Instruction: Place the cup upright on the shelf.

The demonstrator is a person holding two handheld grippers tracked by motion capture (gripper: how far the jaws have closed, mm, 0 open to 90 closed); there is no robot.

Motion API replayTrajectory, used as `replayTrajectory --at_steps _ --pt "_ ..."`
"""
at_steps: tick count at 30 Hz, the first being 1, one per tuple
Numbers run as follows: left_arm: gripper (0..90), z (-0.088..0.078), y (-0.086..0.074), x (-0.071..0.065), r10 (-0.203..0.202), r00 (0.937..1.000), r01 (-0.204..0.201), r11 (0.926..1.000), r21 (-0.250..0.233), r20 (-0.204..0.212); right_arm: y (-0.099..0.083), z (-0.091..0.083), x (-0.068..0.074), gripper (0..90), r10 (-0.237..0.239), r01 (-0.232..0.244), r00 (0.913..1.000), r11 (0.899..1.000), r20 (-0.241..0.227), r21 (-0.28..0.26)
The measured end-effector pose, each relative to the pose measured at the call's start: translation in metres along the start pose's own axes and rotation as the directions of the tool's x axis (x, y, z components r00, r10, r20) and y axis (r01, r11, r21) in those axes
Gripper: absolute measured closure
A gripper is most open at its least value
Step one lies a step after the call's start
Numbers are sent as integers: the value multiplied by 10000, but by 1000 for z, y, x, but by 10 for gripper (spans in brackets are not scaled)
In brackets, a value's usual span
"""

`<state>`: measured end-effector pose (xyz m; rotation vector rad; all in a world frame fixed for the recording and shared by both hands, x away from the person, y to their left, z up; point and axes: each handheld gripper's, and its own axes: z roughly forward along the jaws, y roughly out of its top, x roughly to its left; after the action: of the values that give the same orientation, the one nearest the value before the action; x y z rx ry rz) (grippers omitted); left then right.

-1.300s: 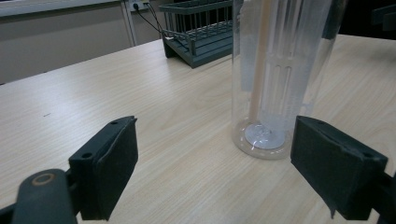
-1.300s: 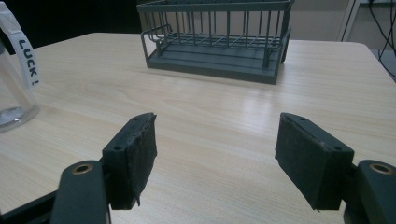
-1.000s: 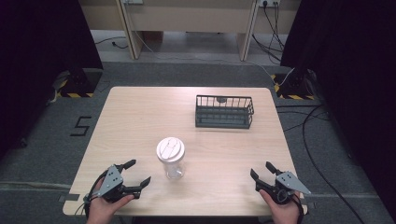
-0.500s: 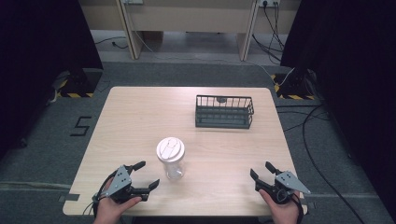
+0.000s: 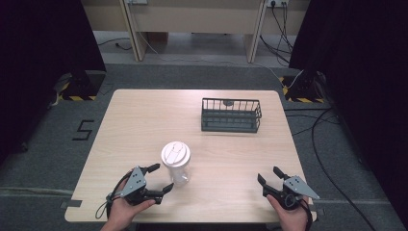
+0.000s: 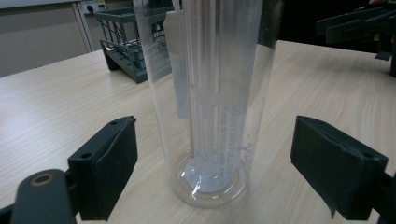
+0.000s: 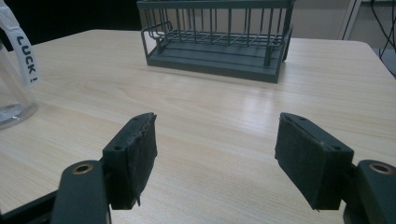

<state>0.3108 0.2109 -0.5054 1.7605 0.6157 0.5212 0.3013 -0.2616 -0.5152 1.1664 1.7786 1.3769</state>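
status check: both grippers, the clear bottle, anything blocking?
Left gripper open, jaws flanking clear bottle, not touching. Right gripper open, idle. Bottle upright, lidded. Wire basket well beyond.

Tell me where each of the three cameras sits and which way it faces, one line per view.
High view: above the near table edge, looking forward and down; both hands, left gripper and right gripper enter from below.
Left gripper view: rides the left gripper, facing the clear cup between its open jaws.
Right gripper view: rides the right gripper, facing the wire basket across bare table; open jaws below.
Shared: all three show cup and basket.
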Motion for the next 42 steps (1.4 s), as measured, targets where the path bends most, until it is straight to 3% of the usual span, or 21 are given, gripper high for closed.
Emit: replayTrajectory --at_steps 12,27,35,38,39,42 --pt "144 28 2 5 256 9990 -268 9991 333 379 0 1 0 299 -120 120 9999 9999 -6 31" --pt "142 52 5 7 311 9986 -326 9988 353 427 1 2 1 299 -118 119 9999 9999 -35 72" --pt "174 53 3 8 171 9986 -180 9997 172 502 1 2 -1 300 -111 111 9999 9999 -32 44" --pt "177 53 4 7 276 9985 -283 9995 154 466 1 2 0 301 -48 48 10000 10000 -44 56" --pt "178 53 5 5 504 9978 -513 9985 183 439 1 2 0 301 -91 91 10000 10000 -24 34" --pt "178 53 7 4 497 9975 -507 9985 190 500 1 2 0 301 -98 98 9999 9999 -41 42"
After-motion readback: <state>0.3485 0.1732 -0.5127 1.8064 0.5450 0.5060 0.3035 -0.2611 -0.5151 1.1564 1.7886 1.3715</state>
